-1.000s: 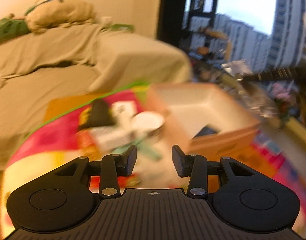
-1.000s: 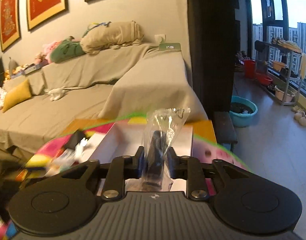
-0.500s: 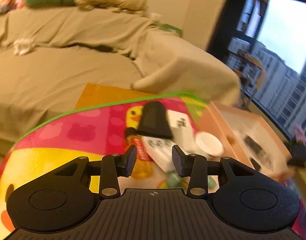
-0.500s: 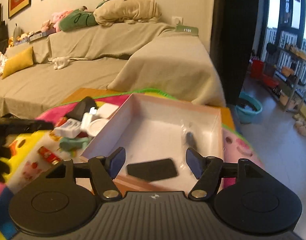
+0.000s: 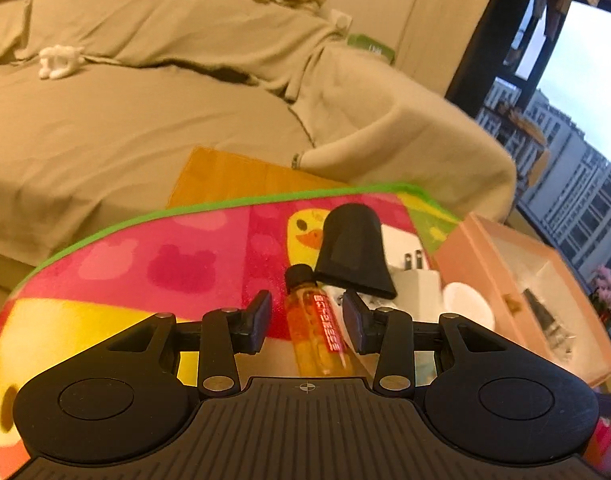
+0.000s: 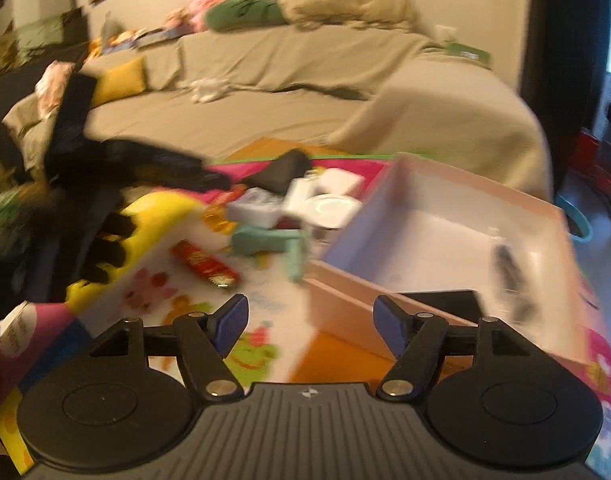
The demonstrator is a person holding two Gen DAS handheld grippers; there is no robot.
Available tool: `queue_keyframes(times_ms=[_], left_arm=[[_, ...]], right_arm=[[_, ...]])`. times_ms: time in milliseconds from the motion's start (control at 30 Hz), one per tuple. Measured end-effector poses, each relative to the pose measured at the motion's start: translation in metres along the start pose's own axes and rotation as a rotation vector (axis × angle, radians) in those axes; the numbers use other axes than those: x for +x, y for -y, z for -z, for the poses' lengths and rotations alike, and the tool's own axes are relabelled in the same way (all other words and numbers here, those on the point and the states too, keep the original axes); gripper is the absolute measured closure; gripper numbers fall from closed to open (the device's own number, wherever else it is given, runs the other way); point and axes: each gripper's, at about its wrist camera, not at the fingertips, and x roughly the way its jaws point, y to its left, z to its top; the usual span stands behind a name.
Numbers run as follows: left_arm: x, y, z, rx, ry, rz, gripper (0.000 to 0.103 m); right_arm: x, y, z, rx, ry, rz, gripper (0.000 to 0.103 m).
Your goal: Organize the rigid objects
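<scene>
My left gripper (image 5: 306, 318) is open, with a small orange bottle (image 5: 318, 330) with a black cap lying between its fingers, not clamped. Just beyond lie a black cone-shaped piece (image 5: 353, 254), a white plug adapter (image 5: 413, 276) and a white round dish (image 5: 467, 306). My right gripper (image 6: 311, 322) is open and empty, low over the mat beside the pink open box (image 6: 517, 196). In the box lie a bagged dark item (image 6: 509, 272) and a black flat object (image 6: 441, 300). A red packet (image 6: 205, 266) and a teal object (image 6: 269, 240) lie on the mat.
A bright children's mat (image 5: 145, 264) covers the low table. A beige covered sofa (image 5: 145, 120) stands right behind it. The left hand and gripper (image 6: 117, 168) show blurred at the left of the right wrist view. The box (image 5: 501, 248) sits at the mat's right.
My right gripper opened and dropped the bagged item into the box, then swung left. My left gripper moved left and down until the orange bottle lay between its fingers.
</scene>
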Motion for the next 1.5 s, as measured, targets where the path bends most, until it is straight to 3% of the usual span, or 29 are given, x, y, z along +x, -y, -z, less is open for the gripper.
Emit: queue_keyframes(times_ms=[167,300,400,500,567,600,900,1033,1133,1200,1267,1333,1500], left_arm=[[-0.001,-0.01,0.011,-0.021,-0.026,0.082,0.07],[-0.028,-0.024,0.028,0.008,-0.056,0.116,0.071],[-0.046,-0.035,0.037,0.011,-0.067,0.126,0.071],[-0.055,-0.044,0.044,-0.015,-0.07,0.156,0.071],[-0.056,-0.049,0.046,-0.054,-0.065,0.171,0.071],[-0.057,-0.051,0.047,-0.071,-0.063,0.175,0.071],[-0.063,-0.042,0.059,-0.088,-0.068,0.206,0.071],[-0.063,-0.026,0.066,-0.069,-0.091,0.232,0.071],[-0.063,-0.01,0.074,-0.053,-0.108,0.253,0.071],[-0.061,0.002,0.078,-0.043,-0.114,0.26,0.071],[-0.057,0.014,0.08,-0.022,-0.119,0.269,0.071],[-0.052,0.027,0.082,0.001,-0.114,0.263,0.071],[-0.045,0.056,0.081,0.076,-0.109,0.218,0.068]], right_arm=[[0.028,-0.044,-0.023,-0.146,0.031,-0.02,0.035],[0.062,-0.071,-0.042,-0.323,0.048,0.057,0.036],[0.088,-0.08,-0.05,-0.389,0.034,0.047,0.045],[0.109,-0.079,-0.056,-0.398,0.023,0.023,0.056],[0.121,-0.071,-0.06,-0.338,-0.016,-0.009,0.067],[0.125,-0.067,-0.062,-0.3,-0.035,-0.012,0.067],[0.064,-0.05,-0.022,-0.196,-0.066,-0.181,0.069],[0.03,-0.039,0.006,-0.168,-0.081,-0.205,0.069],[0.006,-0.029,0.026,-0.187,-0.072,-0.153,0.069],[-0.008,-0.021,0.038,-0.201,-0.067,-0.086,0.065],[-0.02,-0.011,0.045,-0.188,-0.065,-0.031,0.045],[-0.034,0.001,0.051,-0.164,-0.046,0.004,0.034],[-0.06,0.022,0.062,-0.112,-0.003,0.037,0.02]])
